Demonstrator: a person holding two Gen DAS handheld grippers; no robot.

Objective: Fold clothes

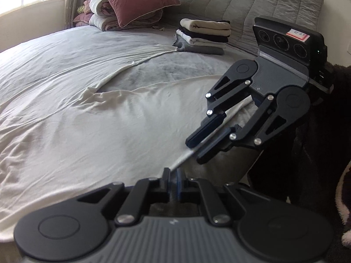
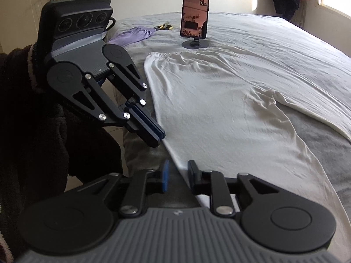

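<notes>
Covering most of the bed (image 1: 54,50), a white garment (image 1: 92,127) lies spread flat, its near hem along the mattress edge. Folded clothes (image 1: 204,35) are stacked by the headboard. The left gripper (image 1: 173,183) pinches that hem, jaws nearly together. The right gripper (image 2: 178,176) has its jaws apart, the hem between them, the pads not pressing it.

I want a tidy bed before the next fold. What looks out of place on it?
Yellow-handled scissors lie beside a crumpled purple cloth near the bed's far edge, and a phone on a stand sits upright on the sheet.
</notes>
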